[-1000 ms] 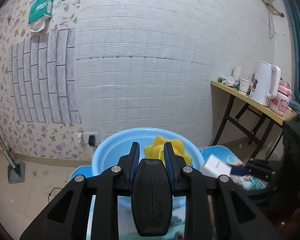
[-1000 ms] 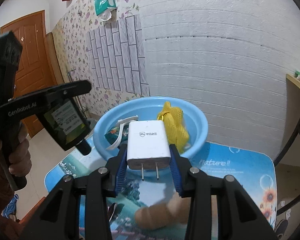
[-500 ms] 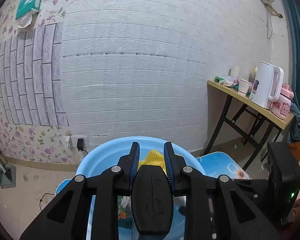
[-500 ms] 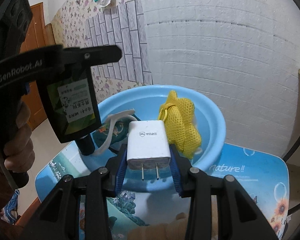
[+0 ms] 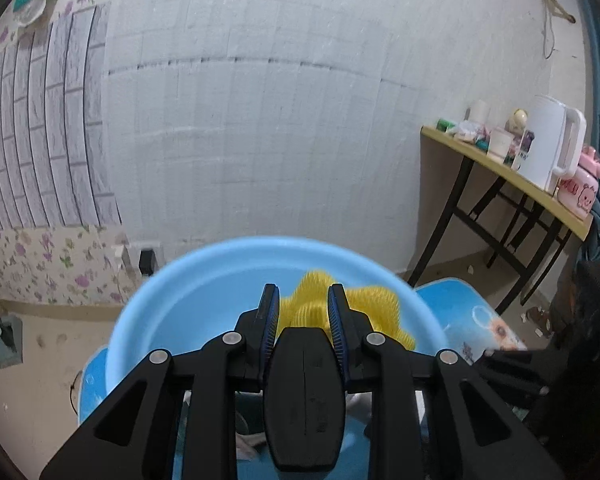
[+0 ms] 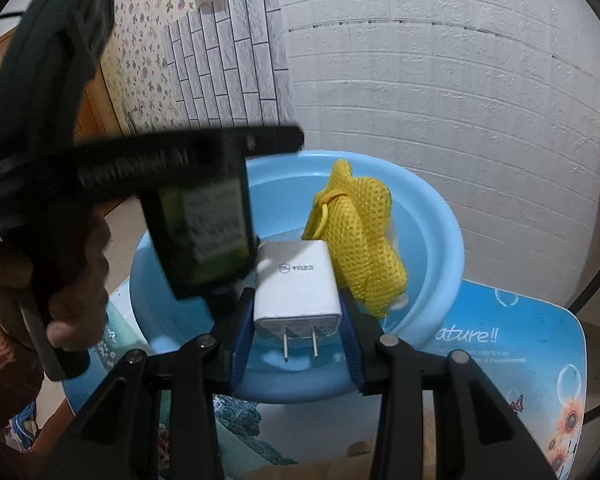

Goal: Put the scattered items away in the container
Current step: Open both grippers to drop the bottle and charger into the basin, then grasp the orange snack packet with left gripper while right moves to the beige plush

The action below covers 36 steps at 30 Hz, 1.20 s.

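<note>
White brick-pattern wall backs a blue counter [image 6: 532,356] carrying a blue basin [image 6: 440,240]. Over it, the right claw [image 6: 296,332] grips a white charger [image 6: 296,292], the left claw [image 5: 303,312] a black device [image 5: 304,396]; a yellow mesh pouch [image 6: 360,236] lies inside.

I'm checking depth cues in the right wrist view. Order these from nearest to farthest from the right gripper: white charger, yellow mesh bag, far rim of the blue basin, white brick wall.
1. White charger: clamped between the right gripper fingers.
2. Yellow mesh bag: just beyond, slightly right, inside the basin.
3. Far rim of the blue basin: behind the bag.
4. White brick wall: background, farthest.
</note>
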Tool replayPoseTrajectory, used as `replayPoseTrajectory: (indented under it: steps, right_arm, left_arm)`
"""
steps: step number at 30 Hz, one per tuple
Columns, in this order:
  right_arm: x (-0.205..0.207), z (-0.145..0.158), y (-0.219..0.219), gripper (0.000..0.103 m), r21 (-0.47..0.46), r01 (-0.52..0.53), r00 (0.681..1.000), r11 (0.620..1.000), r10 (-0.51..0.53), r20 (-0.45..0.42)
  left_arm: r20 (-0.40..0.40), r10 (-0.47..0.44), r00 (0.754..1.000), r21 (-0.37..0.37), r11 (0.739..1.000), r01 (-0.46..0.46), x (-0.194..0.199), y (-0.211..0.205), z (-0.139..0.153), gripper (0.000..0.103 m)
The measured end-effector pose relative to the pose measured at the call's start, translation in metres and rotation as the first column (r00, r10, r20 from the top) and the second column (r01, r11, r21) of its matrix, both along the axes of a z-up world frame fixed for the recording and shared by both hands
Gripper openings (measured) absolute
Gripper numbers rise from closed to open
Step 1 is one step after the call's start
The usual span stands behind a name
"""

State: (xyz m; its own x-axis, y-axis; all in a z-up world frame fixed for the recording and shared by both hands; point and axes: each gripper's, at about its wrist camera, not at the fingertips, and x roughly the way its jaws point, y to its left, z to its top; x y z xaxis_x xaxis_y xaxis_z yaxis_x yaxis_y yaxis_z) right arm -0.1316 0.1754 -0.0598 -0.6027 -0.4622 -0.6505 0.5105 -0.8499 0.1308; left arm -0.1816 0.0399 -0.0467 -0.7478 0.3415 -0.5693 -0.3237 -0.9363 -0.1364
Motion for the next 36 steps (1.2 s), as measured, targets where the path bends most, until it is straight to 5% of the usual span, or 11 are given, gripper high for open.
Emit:
replayPoseTrajectory:
  steps: [13, 22, 29, 36]
  right_arm:
    - [0.003, 0.001, -0.007, 0.041, 0.047, -0.018, 1.0, 0.999, 0.018, -0.002]
    - [0.022, 0.009, 0.002, 0.042, 0.05, -0.002, 1.0, 0.999, 0.003, -0.024]
    - [0.044, 0.015, 0.018, 0.042, 0.049, 0.033, 0.999, 0.998, -0.032, -0.033]
    - [0.067, 0.013, 0.036, 0.042, 0.038, 0.075, 0.997, 0.996, -0.074, -0.036]
  left_arm:
    - [0.036, 0.007, 0.999, -0.016, 1.0, -0.006, 0.025, -0.01, -0.017, 0.024]
    - [0.021, 0.029, 0.999, -0.048, 0.998, -0.028, 0.055, -0.014, -0.015, 0.035]
    - [-0.018, 0.074, 0.997, -0.056, 0.996, -0.074, 0.087, -0.022, -0.01, 0.071]
    - [-0.025, 0.115, 0.993, -0.071, 0.991, -0.116, 0.11, -0.029, -0.01, 0.084]
